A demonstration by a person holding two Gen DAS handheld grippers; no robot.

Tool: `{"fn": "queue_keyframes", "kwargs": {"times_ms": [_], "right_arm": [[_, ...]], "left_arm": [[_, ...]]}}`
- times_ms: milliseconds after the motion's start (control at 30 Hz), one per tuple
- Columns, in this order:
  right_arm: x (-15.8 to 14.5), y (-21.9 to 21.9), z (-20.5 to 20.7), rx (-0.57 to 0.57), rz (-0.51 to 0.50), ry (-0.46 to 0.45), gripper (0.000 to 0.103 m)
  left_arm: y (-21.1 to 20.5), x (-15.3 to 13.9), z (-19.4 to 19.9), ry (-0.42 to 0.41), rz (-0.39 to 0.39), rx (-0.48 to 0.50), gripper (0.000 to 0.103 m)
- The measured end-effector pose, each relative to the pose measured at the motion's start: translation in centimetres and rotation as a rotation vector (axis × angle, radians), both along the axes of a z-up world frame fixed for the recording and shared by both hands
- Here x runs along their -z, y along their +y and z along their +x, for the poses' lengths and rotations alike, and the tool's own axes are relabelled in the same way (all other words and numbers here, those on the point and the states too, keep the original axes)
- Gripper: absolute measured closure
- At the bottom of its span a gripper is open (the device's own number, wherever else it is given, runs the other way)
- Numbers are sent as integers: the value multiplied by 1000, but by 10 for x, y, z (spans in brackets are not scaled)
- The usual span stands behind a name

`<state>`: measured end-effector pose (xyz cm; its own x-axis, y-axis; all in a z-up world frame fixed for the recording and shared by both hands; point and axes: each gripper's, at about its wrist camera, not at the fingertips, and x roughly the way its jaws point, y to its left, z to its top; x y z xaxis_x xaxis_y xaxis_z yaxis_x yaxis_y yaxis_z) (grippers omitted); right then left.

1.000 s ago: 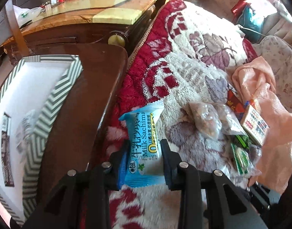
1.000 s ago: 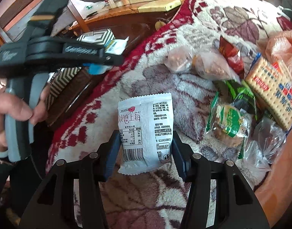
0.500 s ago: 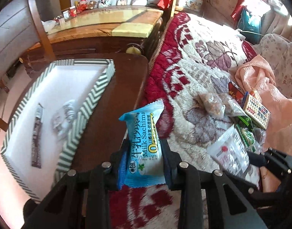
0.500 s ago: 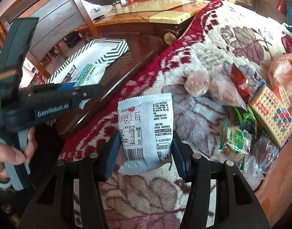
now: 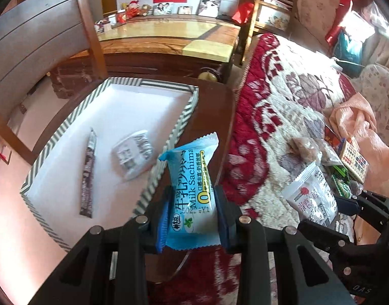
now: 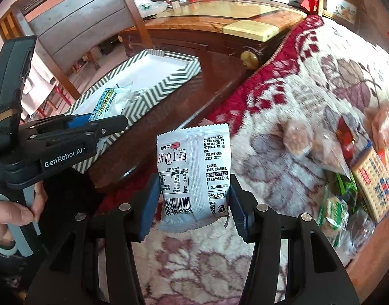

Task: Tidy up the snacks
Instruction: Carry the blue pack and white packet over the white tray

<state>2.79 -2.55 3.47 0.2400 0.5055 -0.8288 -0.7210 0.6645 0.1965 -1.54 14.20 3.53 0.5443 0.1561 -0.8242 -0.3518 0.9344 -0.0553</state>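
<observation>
My left gripper (image 5: 192,211) is shut on a blue Milk Sachima packet (image 5: 192,190), held upright over the dark wooden table near the right wall of the zigzag-striped tray (image 5: 169,147). Two packets lie in the tray: a long dark bar (image 5: 89,175) and a white wrapped snack (image 5: 133,153). My right gripper (image 6: 194,200) is shut on a white strawberry snack packet (image 6: 194,175) above the red and cream blanket. That packet (image 5: 312,197) also shows at the right of the left wrist view. In the right wrist view the left gripper (image 6: 103,124) hovers by the tray (image 6: 169,86).
A pile of loose snacks lies on the blanket: nut bags (image 6: 311,142), green packets (image 6: 336,203) and a cracker pack (image 6: 374,180). A dark wooden table (image 5: 209,117) carries the tray. A chair back (image 5: 90,30) and a long sideboard (image 5: 169,40) stand behind. A hand (image 6: 14,211) grips the left tool.
Both grippers have lifted and swung left with their packets. The tray has come fully into the left wrist view, and the snack pile has slid toward the right edge.
</observation>
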Motion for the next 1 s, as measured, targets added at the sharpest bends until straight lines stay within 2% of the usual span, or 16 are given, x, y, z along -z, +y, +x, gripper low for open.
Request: {"fn": "queue_keyframes", "kwargs": {"times_ms": [1000], "right_arm": [[-13, 118, -22, -207, -34, -29, 51]], "left_arm": [[105, 12, -43, 8, -63, -230, 69]]}}
